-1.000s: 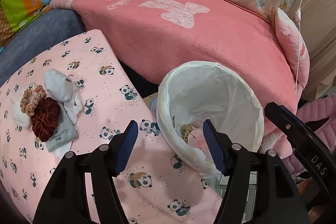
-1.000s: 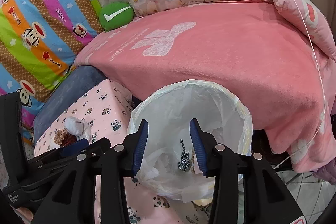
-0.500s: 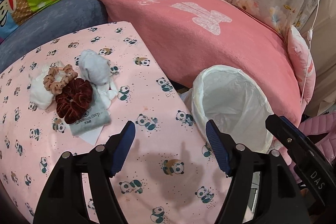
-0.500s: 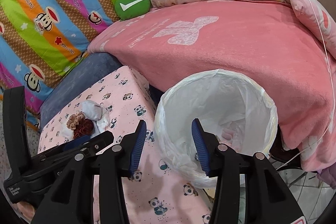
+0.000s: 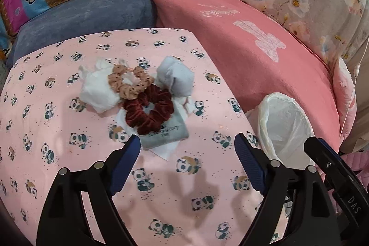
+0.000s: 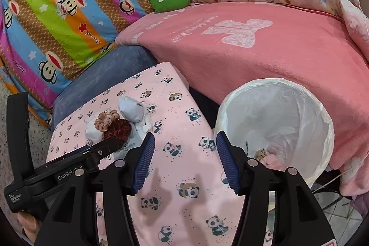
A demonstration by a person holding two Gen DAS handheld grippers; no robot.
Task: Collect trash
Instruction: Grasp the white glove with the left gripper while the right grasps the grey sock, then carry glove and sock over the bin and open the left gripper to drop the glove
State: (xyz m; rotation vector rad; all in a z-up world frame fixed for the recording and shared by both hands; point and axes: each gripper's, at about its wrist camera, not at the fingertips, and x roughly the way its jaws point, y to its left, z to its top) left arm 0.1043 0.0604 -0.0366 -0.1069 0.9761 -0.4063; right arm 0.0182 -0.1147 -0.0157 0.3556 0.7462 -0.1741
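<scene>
my left claw [image 5: 186,160] empty, jaws opening, hovering just short of pile on pink panda-print cloth surface [image 5: 57,153]. my right claw [image 6: 183,160] empty too, jaws opening, over bare cloth beside white bag-lined bin [image 6: 322,117].

pile: crumpled white tissue wad [image 5: 96,89], pale grey crumpled tissue ball [image 5: 176,77], flat grey printed sachet [image 5: 166,134], partly under dark red velvet scrunchie [image 5: 150,111]; beige scrunchie [image 5: 129,84] overlaps white wad.

my judgement: tissues light, soft, crush easily; pinch through bulk. sachet thin, likely slippery; take free lower edge, avoid snagging scrunchies.
</scene>
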